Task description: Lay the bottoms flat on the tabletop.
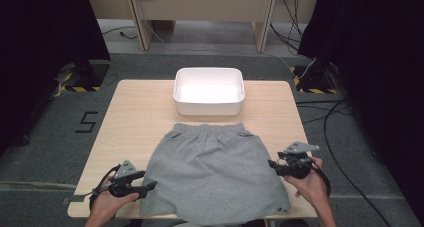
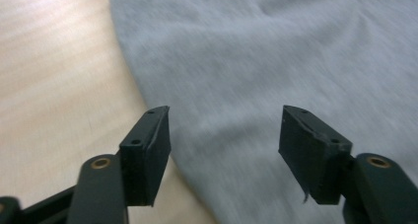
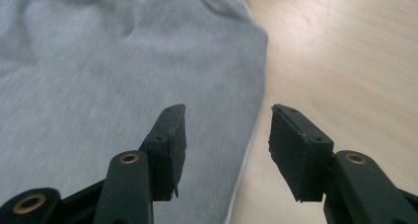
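My left gripper [image 1: 148, 187] hovers at the left edge of the grey cotton shorts [image 1: 215, 169], jaws apart, holding nothing; the shorts lie flat on the pale wooden table [image 1: 130, 117]. My right gripper [image 1: 271, 164] sits at their right edge, jaws parted and empty.

A: How many garments lay on the table [image 1: 130, 112]?

B: One, a pair of grey shorts [image 1: 215, 172], at the six o'clock side of the tabletop.

A: And containers?

B: One white tub [image 1: 209, 103], at twelve o'clock from the shorts.

A: Grippers?

B: Two. The left gripper [image 1: 150, 186] sat at eight o'clock from the shorts, the right gripper [image 1: 271, 164] at three o'clock. Each had two black jaws, four in all.

A: Hands?

B: Two, one on each gripper.

A: Tables?

B: One.
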The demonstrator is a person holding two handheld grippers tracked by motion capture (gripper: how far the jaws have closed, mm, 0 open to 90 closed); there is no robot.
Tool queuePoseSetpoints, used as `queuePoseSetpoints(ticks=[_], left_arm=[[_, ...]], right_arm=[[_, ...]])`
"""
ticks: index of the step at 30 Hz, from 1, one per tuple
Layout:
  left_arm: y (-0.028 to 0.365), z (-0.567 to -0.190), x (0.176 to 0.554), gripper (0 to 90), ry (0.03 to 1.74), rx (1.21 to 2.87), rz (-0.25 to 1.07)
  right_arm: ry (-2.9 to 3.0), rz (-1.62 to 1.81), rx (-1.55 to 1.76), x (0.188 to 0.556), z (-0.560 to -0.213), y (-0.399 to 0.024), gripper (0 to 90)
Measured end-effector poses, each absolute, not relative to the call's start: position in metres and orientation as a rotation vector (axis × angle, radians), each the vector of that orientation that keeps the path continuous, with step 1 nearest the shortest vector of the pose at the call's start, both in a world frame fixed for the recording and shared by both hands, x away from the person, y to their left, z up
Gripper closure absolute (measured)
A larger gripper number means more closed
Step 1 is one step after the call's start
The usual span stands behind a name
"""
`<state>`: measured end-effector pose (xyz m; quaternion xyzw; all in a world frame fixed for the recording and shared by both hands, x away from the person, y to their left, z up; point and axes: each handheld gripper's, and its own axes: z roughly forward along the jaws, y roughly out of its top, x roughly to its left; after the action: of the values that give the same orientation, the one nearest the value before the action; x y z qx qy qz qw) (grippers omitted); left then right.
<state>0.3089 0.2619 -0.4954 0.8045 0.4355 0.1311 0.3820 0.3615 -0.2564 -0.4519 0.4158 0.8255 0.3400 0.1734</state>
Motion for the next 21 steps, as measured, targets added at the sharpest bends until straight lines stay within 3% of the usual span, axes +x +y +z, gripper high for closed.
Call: queuePoseSetpoints(ticks=[4, 11, 17, 21], left_arm=[[0.253, -0.505, 0.33, 33.6, 1.142, 2.047, 0.307], [0.242, -0.508, 0.318, 32.9, 1.044, 2.212, 0.449], [0.248, -0.505, 0.301, 32.8, 1.053, 2.196, 0.438], [0.248, -0.504, 0.287, 29.8, 1.023, 2.19, 0.361]], right_arm=[[2.349, 0.94, 1.188, 0.401, -0.462, -0.24, 47.6], [2.4, 0.878, 1.203, 0.444, -0.484, -0.219, 47.0], [2.409, 0.845, 1.202, 0.434, -0.497, -0.215, 50.0], [2.417, 0.79, 1.165, 0.419, -0.495, -0.214, 52.7]])
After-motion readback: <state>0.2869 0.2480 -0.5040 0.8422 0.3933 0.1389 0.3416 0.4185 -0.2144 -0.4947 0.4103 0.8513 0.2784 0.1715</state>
